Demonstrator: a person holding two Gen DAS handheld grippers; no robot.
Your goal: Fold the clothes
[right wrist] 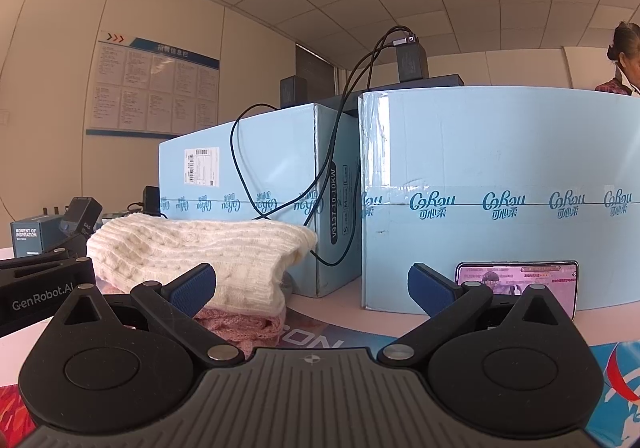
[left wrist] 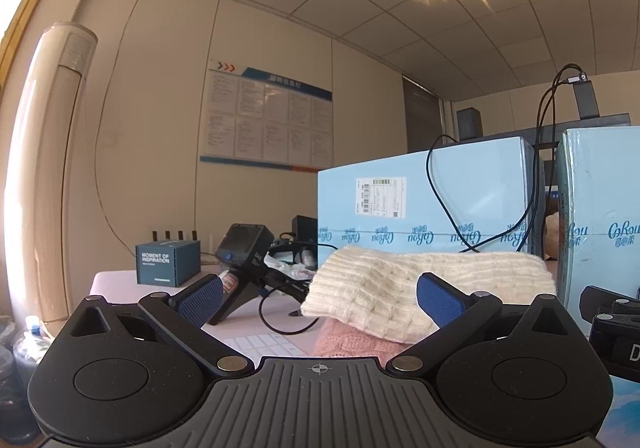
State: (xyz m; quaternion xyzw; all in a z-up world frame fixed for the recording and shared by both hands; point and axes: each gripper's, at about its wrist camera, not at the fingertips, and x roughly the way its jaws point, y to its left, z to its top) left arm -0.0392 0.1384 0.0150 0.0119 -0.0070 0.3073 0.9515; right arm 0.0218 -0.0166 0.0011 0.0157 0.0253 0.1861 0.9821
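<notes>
A folded cream knit sweater (left wrist: 400,288) lies on top of a folded pink knit garment (left wrist: 356,344) on the table. In the right wrist view the cream sweater (right wrist: 192,248) and the pink garment (right wrist: 244,324) sit left of centre. My left gripper (left wrist: 320,296) is open and empty, low, just in front of the stack. My right gripper (right wrist: 312,288) is open and empty, to the right of the stack. The left gripper's body (right wrist: 40,288) shows at the left edge of the right wrist view.
Two light blue cartons (right wrist: 280,192) (right wrist: 500,192) stand behind the stack, with black cables (right wrist: 340,128) hanging over them. A phone (right wrist: 516,280) leans on the right carton. A handheld camera on a stand (left wrist: 244,248), a small teal box (left wrist: 168,262) and a white keyboard (left wrist: 264,344) lie left.
</notes>
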